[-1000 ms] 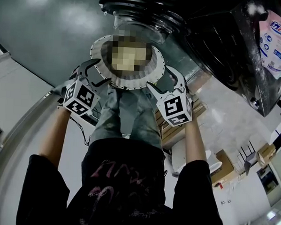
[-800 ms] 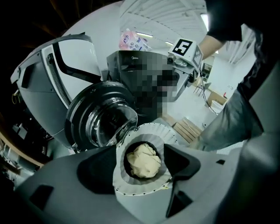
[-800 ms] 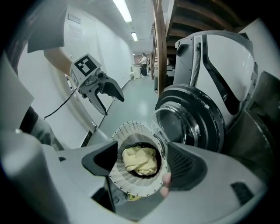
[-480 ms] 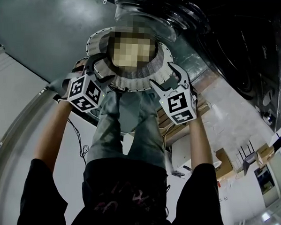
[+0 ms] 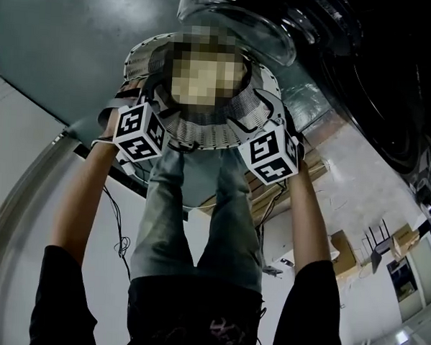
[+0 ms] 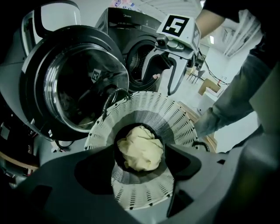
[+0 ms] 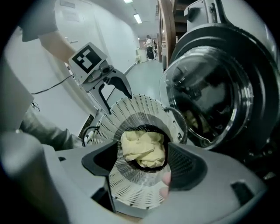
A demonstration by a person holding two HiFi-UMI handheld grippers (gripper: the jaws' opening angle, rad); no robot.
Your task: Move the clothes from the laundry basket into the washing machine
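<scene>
A white slatted laundry basket [image 5: 253,109] stands on the floor by the washing machine, whose round glass door [image 6: 74,78] hangs open beside it, with the drum opening [image 6: 144,61] behind. A crumpled yellow cloth [image 6: 138,146] [image 7: 135,142] lies in the basket's bottom; a mosaic patch covers it in the head view. My left gripper [image 5: 159,104] [image 6: 141,157] hovers over the basket's left rim, open, with nothing in it. My right gripper [image 5: 251,112] [image 7: 143,153] hovers over the right rim, open and empty too. Both point steeply down into the basket.
The open door [image 7: 210,96] sits close against the basket's far side. The person's legs in grey jeans [image 5: 199,203] stand right behind the basket. Cardboard boxes [image 5: 344,254] and a loose cable [image 5: 122,235] lie on the floor behind.
Both grippers have sunk toward the basket, and now hang at its rim. The person has bent lower, so basket and door fill more of the head view.
</scene>
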